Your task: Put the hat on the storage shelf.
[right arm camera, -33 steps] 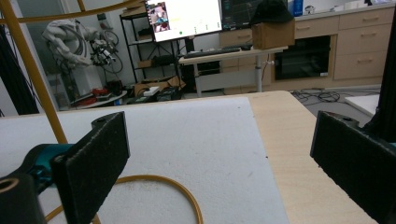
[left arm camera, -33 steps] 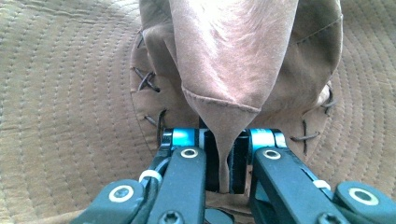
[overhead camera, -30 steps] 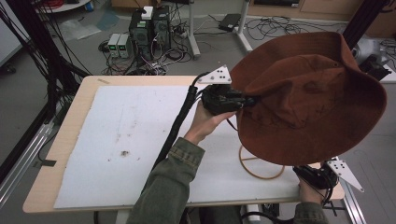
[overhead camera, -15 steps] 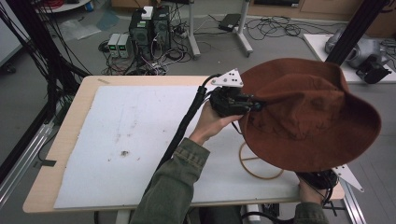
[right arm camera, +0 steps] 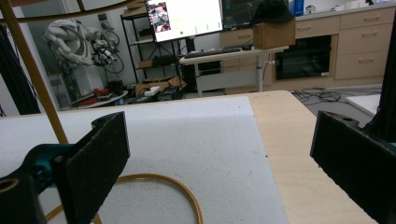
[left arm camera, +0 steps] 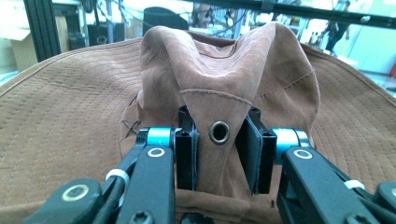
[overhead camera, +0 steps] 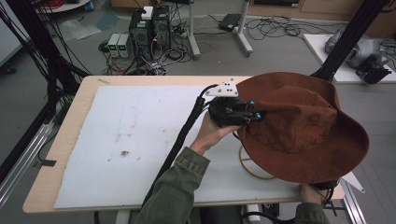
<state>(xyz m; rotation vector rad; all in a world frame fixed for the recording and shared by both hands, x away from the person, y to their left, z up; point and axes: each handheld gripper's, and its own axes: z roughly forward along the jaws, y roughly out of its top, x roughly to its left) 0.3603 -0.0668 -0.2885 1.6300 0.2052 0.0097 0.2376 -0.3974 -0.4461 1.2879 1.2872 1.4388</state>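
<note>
A brown wide-brimmed hat [overhead camera: 303,130] sits over a thin golden stand whose ring base [overhead camera: 250,170] lies on the white mat. My left gripper [overhead camera: 252,114] reaches in from the left at the hat's crown. In the left gripper view a fold of the crown with a metal eyelet [left arm camera: 218,133] stands between the jaws of that gripper [left arm camera: 217,154]. The jaws have just been opening, and the fold still touches both pads. My right gripper [right arm camera: 217,140] is open with nothing between its jaws, low over the mat beside the ring base [right arm camera: 187,196]. In the high view it [overhead camera: 329,186] is under the brim.
The white mat [overhead camera: 140,140] covers most of the wooden table [overhead camera: 70,121]. The stand's slanted rod [right arm camera: 32,74] rises at the left of the right gripper view. The table's right edge [right arm camera: 289,140] runs close by. Computers and cables lie on the floor beyond.
The hat has come down and levelled out over the stand, hiding more of the ring base. My left gripper sank with it, and its jaws have parted a little. The right gripper stayed put.
</note>
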